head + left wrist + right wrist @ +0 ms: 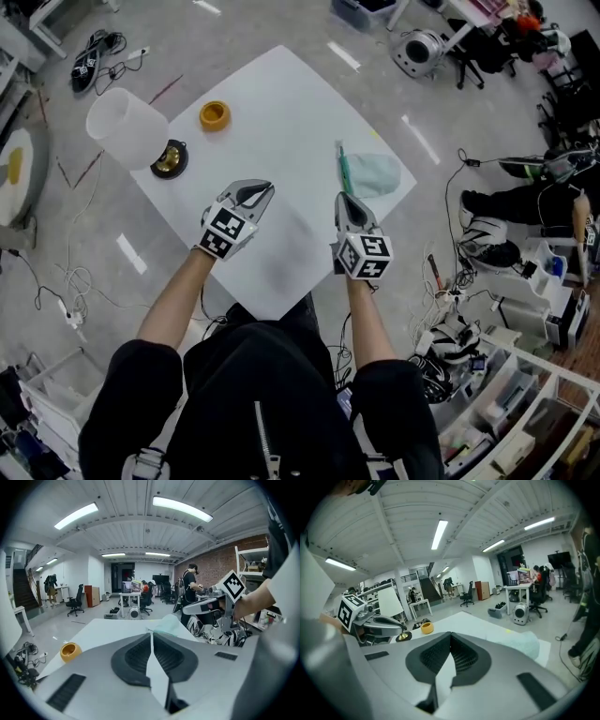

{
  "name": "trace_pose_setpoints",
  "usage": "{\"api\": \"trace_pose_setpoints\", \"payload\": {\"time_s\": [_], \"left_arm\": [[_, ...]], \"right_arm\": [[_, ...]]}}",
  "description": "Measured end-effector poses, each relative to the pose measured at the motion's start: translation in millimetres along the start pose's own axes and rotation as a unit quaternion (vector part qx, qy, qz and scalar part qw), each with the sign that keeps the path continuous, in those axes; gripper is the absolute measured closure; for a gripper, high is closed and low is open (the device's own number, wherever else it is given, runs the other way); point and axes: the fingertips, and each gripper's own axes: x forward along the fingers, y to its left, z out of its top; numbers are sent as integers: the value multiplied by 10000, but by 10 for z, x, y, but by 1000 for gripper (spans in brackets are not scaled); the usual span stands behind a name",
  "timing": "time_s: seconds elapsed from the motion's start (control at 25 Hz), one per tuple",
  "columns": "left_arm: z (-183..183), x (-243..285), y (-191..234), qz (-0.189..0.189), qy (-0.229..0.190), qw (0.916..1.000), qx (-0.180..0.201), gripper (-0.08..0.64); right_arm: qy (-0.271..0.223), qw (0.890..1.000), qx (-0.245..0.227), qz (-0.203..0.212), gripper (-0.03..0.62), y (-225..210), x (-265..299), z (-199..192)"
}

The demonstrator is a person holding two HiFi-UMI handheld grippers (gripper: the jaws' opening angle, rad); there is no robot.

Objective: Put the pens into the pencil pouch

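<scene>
Over a white table (281, 122), the left gripper (266, 189) and right gripper (342, 198), bearing black-and-white square markers (225, 230), are held clamped shut and empty near the mint pencil pouch (377, 174).

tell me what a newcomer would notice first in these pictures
The left gripper and the right gripper hang side by side over the white table, each with jaws shut on nothing. Just beyond the right one a pale green pouch lies near the table's right edge, with a green pen along its left side. A small yellow cup sits toward the far left corner.
</scene>
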Motion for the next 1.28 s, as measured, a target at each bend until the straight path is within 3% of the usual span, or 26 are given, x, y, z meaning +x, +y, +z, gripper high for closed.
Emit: {"api": "trace_pose_setpoints", "payload": {"time_s": [0.32,0.76,1.28], "left_arm": [[311,-406,-54,288,-446,9986,7,525],[670,-746,-86,400,-993,9942,28,525],[595,-868,-137,447,-1029,9937,-61,525]], "right_arm": [[-449,9987,-243,68,583,347,-296,337],[-831,9952,-510,55,584,596,-646,690],[-847,9949,-544,60,584,681,-782,593]]}}
